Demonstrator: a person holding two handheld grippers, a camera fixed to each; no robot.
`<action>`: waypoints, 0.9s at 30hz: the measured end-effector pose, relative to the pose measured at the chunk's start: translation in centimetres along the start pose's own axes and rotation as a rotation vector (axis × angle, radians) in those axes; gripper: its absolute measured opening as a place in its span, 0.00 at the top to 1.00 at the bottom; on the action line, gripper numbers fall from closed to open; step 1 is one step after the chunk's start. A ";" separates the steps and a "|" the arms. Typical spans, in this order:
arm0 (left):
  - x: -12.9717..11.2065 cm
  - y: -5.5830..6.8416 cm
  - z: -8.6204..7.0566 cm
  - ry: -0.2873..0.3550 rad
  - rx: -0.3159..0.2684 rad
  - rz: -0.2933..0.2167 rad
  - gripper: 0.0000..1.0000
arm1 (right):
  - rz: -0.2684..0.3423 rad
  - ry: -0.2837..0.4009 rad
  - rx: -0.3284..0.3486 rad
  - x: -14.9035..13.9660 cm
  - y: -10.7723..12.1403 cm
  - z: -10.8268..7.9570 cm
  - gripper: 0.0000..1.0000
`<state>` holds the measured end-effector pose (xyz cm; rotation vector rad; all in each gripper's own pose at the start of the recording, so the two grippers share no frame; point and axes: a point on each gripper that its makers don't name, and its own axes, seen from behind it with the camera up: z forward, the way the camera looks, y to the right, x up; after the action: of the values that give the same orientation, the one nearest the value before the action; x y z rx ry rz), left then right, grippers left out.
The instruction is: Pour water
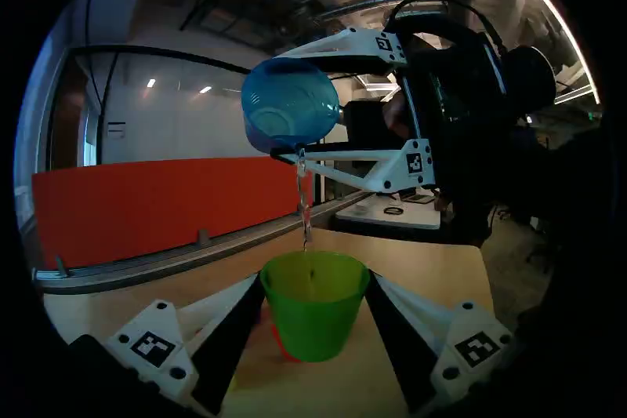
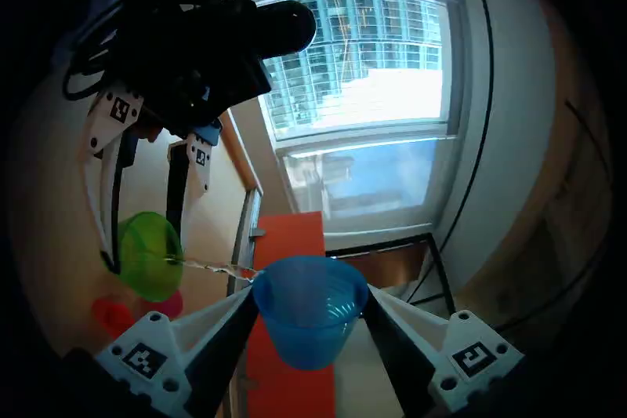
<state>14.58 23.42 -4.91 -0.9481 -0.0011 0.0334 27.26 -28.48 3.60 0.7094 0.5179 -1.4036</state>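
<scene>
1. Left gripper (image 1: 313, 286): the fingers are part-way closed, one pressing on each side wall of the green cup (image 1: 313, 308). The cup is upright, mouth up, over the wooden table (image 1: 439, 269). The receiving vessel is in position.
2. A red object (image 1: 280, 346) lies low on the table, just beside the base of the green cup. It plays no part in the pour.
3. Water stream (image 1: 304, 210): a thin stream falls from the lip of the blue cup (image 2: 307, 328) into the mouth of the green cup. The stream lands inside the rim, and no spill shows on the table. The transfer is under way.
4. Right gripper (image 2: 309, 294): the fingers clamp the blue cup on both sides. In the left gripper view the cup is above the green cup and tipped well over, mouth turned down toward it.
5. Fill level: the blue cup appears to hold some water, but the dim, distorted views do not show the level in either cup.
6. Remaining work, as judged: finish draining the blue cup, then turn it upright.
7. Background: an orange partition (image 1: 157, 206) runs behind the table, and a large window (image 2: 360, 104) lies beyond it.
</scene>
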 end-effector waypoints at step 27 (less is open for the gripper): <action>0.2 0.2 0.4 0.008 -0.004 -0.007 0.12 | -0.076 0.001 -0.029 0.0 0.9 0.0 0.09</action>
<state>14.76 23.91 -4.82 -0.9526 0.0031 0.0235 28.18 -28.43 3.70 0.6728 0.5694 -1.4635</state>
